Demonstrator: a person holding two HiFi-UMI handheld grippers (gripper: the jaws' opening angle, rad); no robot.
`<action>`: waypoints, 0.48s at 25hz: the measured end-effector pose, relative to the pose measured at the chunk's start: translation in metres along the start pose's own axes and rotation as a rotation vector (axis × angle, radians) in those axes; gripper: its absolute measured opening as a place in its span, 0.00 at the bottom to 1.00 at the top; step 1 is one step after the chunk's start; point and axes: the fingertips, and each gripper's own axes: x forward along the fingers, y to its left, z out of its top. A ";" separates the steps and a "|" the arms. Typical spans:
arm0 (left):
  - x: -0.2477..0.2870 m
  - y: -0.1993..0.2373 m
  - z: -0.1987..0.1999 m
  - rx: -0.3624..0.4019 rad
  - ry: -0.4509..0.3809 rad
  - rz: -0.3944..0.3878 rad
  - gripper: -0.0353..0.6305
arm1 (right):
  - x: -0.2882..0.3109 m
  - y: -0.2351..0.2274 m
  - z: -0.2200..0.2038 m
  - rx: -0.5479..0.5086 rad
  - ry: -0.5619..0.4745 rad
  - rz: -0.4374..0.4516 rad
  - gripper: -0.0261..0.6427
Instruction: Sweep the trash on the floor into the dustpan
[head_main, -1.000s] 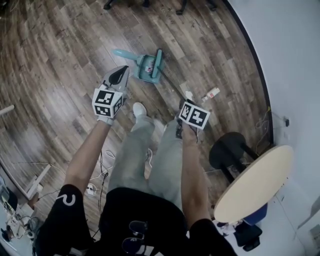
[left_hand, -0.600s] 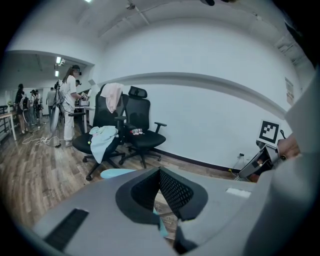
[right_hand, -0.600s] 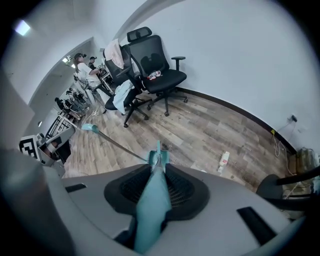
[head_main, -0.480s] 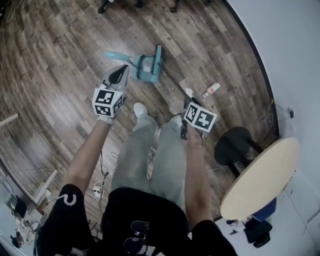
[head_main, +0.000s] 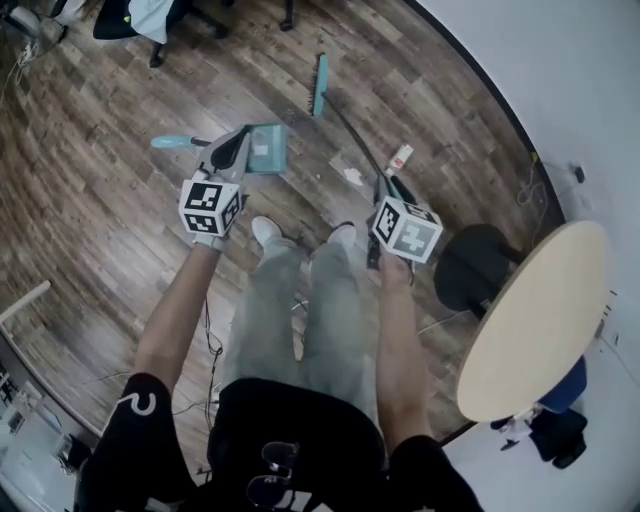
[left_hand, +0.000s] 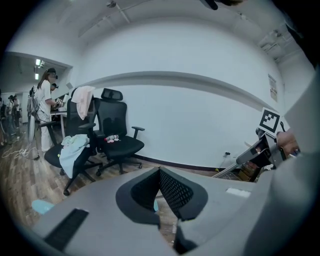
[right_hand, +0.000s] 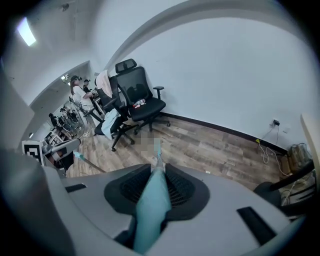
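Observation:
A teal dustpan (head_main: 266, 148) lies on the wooden floor, its handle (head_main: 170, 142) pointing left. My left gripper (head_main: 238, 148) (left_hand: 160, 172) hangs above its left edge, jaws shut with nothing seen between them. My right gripper (head_main: 388, 188) (right_hand: 157, 172) is shut on the teal broom handle (right_hand: 151, 202). The broom stick (head_main: 352, 140) slants up-left to the teal broom head (head_main: 320, 84), which sits apart from the dustpan. A small white bottle (head_main: 400, 158) and a crumpled scrap of paper (head_main: 352, 176) lie on the floor between the stick and my feet.
A black stool (head_main: 478, 268) and a round beige table (head_main: 535, 320) stand at my right, by the white wall. Office chairs (head_main: 150, 20) (left_hand: 117, 140) stand at the far left, where people (left_hand: 45, 115) are standing. Cables (head_main: 208, 330) trail on the floor behind my feet.
The broom head has come away from the dustpan and now lies farther off to its right. My right gripper shifted slightly right with the handle. The head view has tilted.

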 end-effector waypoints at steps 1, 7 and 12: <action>0.006 -0.010 0.004 0.006 0.000 -0.006 0.05 | -0.003 -0.010 0.004 0.007 -0.010 0.002 0.17; 0.032 -0.054 0.019 0.042 0.013 -0.036 0.05 | -0.012 -0.061 0.014 0.056 -0.030 -0.007 0.17; 0.050 -0.076 0.025 0.058 0.020 -0.045 0.05 | -0.014 -0.088 0.016 0.079 -0.036 -0.006 0.17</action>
